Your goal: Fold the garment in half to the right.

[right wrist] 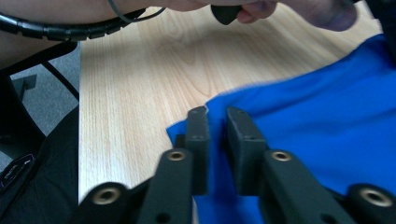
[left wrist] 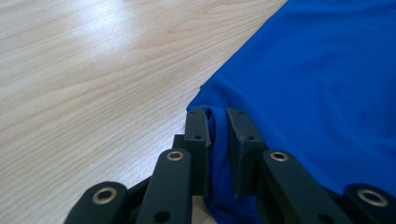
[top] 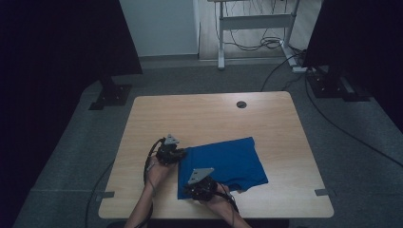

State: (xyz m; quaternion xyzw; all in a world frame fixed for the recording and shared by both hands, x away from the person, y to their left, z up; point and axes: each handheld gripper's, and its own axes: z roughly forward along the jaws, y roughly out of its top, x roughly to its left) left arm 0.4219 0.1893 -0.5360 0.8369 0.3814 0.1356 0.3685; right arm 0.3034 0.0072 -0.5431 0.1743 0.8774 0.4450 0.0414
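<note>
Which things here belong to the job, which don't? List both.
In the job:
- blue cloth
- left gripper, shut on the cloth's edge
- right gripper, at its near corner

Not in the job:
- table
- white desk frame
- floor cables

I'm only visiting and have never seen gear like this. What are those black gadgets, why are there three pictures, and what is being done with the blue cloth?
No robot here: a person holds a hand-held gripper in each hand, a black tool with two jaws. The wide picture comes from a camera above the wooden table. The two close-ups come from small cameras riding on each tool, looking along its jaws. A blue garment lies on the table. The left hand-held gripper pinches a bunched fold at the cloth's corner. The right hand-held gripper has the cloth's edge between its jaws, though they stand slightly apart, so its grip looks loose.
</note>
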